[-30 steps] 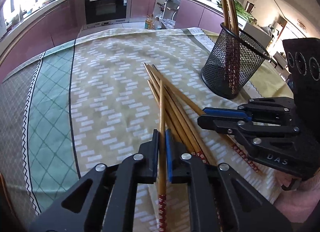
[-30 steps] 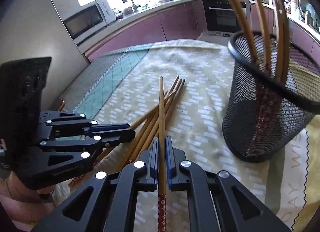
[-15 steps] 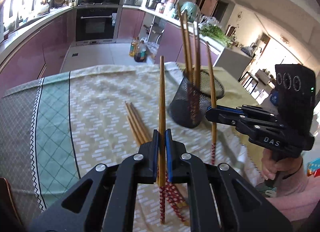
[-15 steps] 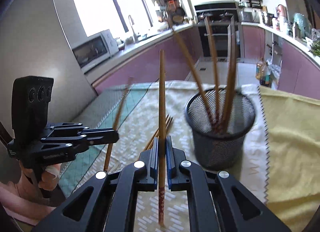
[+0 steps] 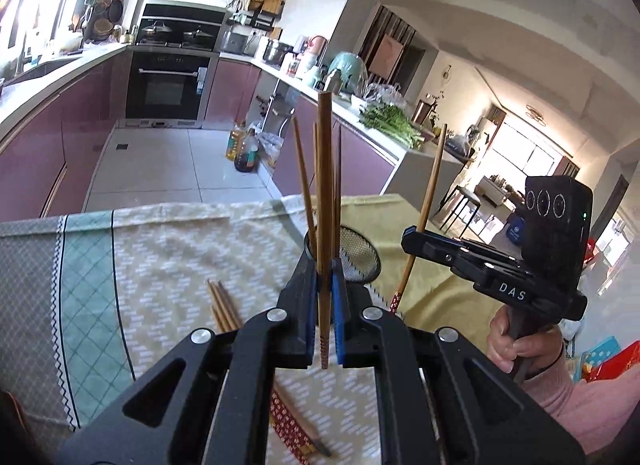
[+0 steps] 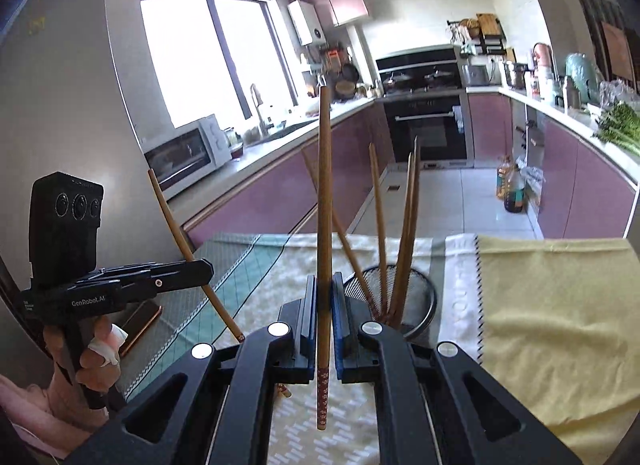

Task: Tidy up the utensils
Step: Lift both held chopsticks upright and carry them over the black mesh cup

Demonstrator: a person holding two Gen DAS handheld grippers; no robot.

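Note:
My left gripper (image 5: 325, 267) is shut on a wooden chopstick (image 5: 324, 185) that stands upright, its red-patterned end hanging below the pads. It hovers just in front of the black mesh holder (image 5: 360, 261), where several chopsticks stand. My right gripper (image 6: 325, 285) is shut on another upright chopstick (image 6: 324, 205), close above the near-left side of the mesh holder (image 6: 424, 297). Each gripper shows in the other's view: the right gripper (image 5: 409, 237) with its tilted chopstick (image 5: 426, 201), the left gripper (image 6: 207, 267) with its chopstick (image 6: 180, 233). Loose chopsticks (image 5: 222, 307) lie on the patterned cloth.
A patterned tablecloth (image 5: 160, 249) covers the table, with a yellow cloth (image 6: 560, 305) on its right part. A phone (image 6: 138, 321) lies near the left edge. Hands hold both gripper handles. Kitchen counters, an oven and bottles on the floor lie beyond the table's far edge.
Both grippers have risen off the cloth, each lifting one chopstick out of the loose pile and tipping it upright. The mesh holder now sits lower and closer in both views.

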